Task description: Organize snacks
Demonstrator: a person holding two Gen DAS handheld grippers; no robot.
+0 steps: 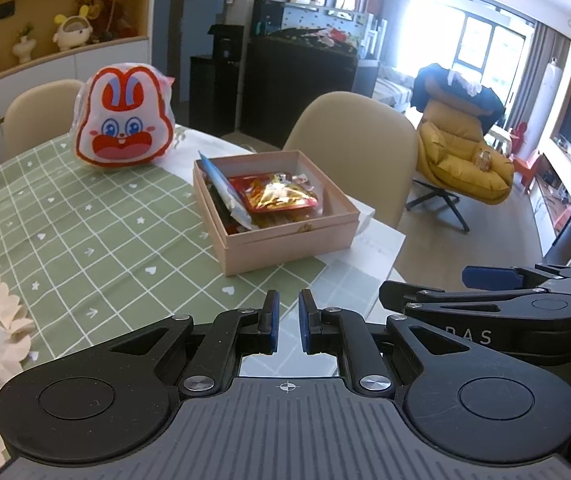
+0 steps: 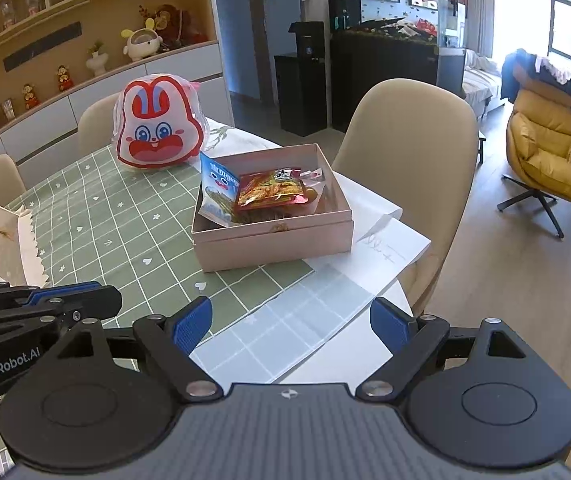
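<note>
A pink open box [image 1: 285,246] [image 2: 273,246] stands on the green checked tablecloth. It holds snack packets: a red and gold packet [image 1: 275,196] [image 2: 271,192] on top and a blue and white packet [image 2: 217,192] [image 1: 221,188] leaning at its left wall. A rabbit-face bag [image 1: 123,120] [image 2: 155,128] stands behind the box to the left. My left gripper [image 1: 287,316] is nearly shut and empty, short of the box. My right gripper [image 2: 291,320] is open and empty, short of the box, and also shows in the left wrist view [image 1: 485,280].
White paper sheets [image 2: 381,240] lie under and right of the box at the table's edge. Beige chairs [image 1: 357,148] [image 2: 413,140] stand behind the table. A yellow armchair [image 2: 557,148] is off to the right. Shelves with figurines line the far left wall.
</note>
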